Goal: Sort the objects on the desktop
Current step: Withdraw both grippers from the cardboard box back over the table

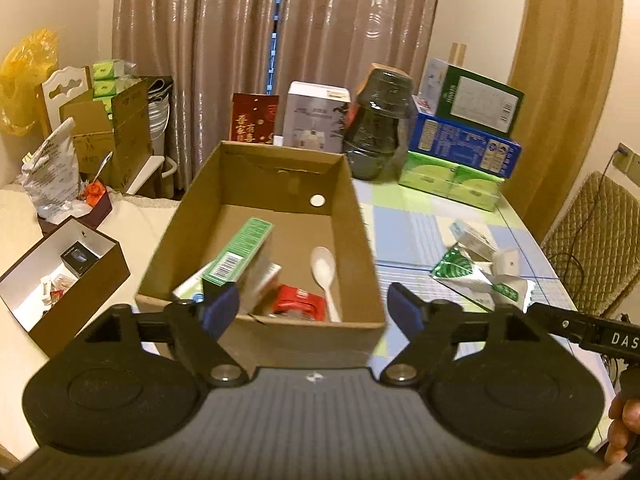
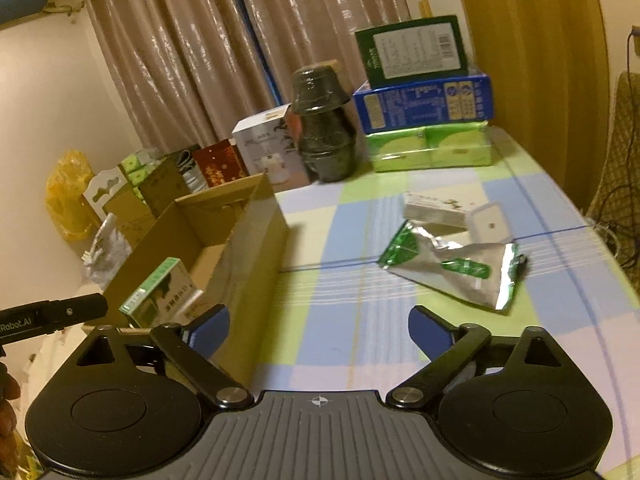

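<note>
An open cardboard box (image 1: 356, 240) stands on the checked tablecloth and holds a green carton (image 1: 240, 250), a white plastic spoon (image 1: 326, 276) and a red packet (image 1: 298, 300). My left gripper (image 1: 314, 310) is open and empty, just in front of the box's near wall. My right gripper (image 2: 320, 332) is open and empty, over the cloth to the right of the box (image 2: 248, 220). A green and silver foil pouch (image 2: 452, 268) and a small white box (image 2: 440, 210) lie on the cloth ahead of it; the pouch also shows in the left wrist view (image 1: 480, 276).
At the table's back stand a dark wrapped jar (image 2: 324, 128), a white carton (image 2: 268, 148), a red packet (image 1: 254, 118) and stacked green and blue boxes (image 2: 424, 100). A brown open box with small items (image 1: 60, 280) sits left of the cardboard box. A chair (image 1: 596, 240) stands at the right.
</note>
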Motion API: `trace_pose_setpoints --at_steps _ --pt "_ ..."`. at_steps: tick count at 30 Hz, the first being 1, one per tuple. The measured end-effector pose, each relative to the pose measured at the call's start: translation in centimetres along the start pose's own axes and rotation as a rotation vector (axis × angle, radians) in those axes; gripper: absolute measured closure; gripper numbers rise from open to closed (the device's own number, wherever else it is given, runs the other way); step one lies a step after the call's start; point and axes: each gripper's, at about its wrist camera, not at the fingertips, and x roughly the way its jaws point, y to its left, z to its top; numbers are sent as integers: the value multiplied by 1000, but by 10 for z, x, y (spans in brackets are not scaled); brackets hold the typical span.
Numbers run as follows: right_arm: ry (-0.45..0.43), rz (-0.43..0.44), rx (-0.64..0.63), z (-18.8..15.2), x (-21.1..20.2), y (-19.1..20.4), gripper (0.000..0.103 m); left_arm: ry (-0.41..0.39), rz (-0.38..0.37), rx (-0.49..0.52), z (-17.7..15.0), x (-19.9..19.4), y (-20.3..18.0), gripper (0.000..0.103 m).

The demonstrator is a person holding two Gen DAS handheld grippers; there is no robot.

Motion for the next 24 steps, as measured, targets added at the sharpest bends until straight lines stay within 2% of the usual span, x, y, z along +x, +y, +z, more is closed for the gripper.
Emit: trace_pose_setpoints --at_steps 5,11,24 --pt "-17 -31 -23 -3 -21 -13 2 4 -27 29 -7 -7 -28 14" --pt "-26 -76 -38 -9 -37 -32 2 5 -55 66 -13 -12 -58 2" --pt "-18 -199 15 -21 -61 -93 2 58 -145 108 -32 6 -111 1"
